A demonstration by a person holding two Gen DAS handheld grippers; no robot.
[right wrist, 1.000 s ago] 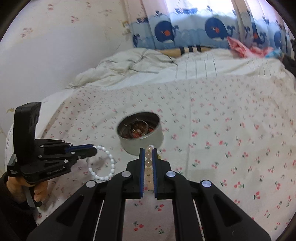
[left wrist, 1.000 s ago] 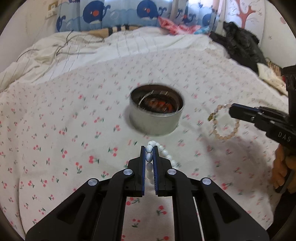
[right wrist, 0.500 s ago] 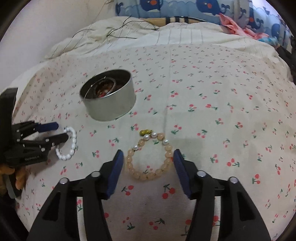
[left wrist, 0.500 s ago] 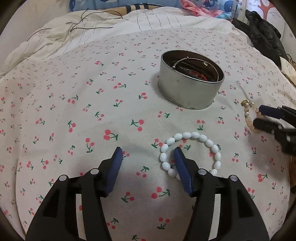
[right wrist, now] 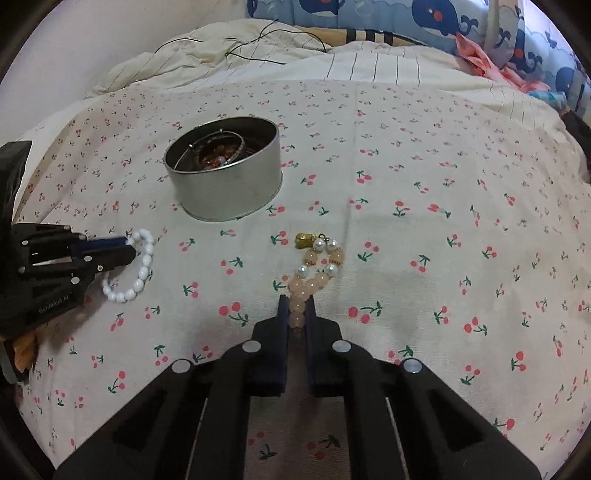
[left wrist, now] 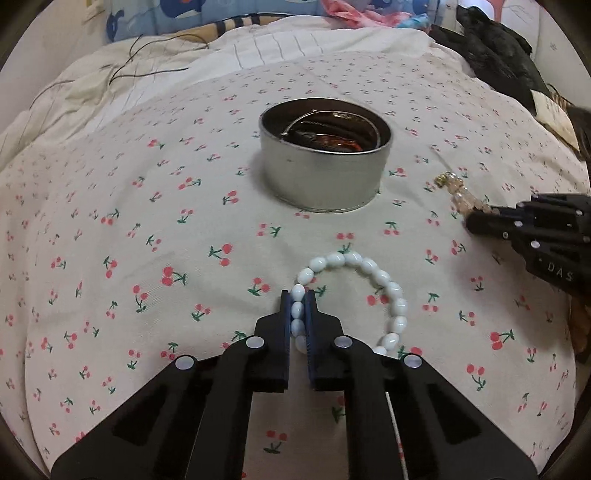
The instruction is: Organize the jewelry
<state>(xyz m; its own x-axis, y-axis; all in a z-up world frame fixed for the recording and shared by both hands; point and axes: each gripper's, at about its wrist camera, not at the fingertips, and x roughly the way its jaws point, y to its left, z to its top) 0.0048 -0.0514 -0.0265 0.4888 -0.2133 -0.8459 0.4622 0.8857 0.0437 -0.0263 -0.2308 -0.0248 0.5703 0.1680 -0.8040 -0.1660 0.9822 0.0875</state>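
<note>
The left tool [left wrist: 298, 310] is pinching the white bracelet [left wrist: 369, 273], with about 3 of its oval beads squeezed between the blue pads. The rest of that loop curves out to the right and lies on the cherry-print bedspread [left wrist: 147, 229]. Seen from the right wrist, the same bracelet hangs in a ring off the tip of the left tool, low over the bedspread.

The right tool [right wrist: 296, 312] is pinching the peach bracelet [right wrist: 314, 273], its jaws pressed onto the near end of the strand. The peach beads are bunched together ahead of the tips, with a few small white pearls among them and a gold charm [right wrist: 303, 239] at the far end, resting on the bedspread.

Beyond both bracelets stands a round metal tin [left wrist: 325, 173], upright and open on the bed, between the 2 tools and apart from each. Inside it lie a thin metal bangle [right wrist: 221, 147] and some reddish-brown beads.

Farther back are a rumpled cream blanket [right wrist: 207, 55] with a thin black cord [right wrist: 258, 48] lying across it, a whale-print pillow [right wrist: 443, 18] and dark clothing [left wrist: 495, 55] at the right edge.
</note>
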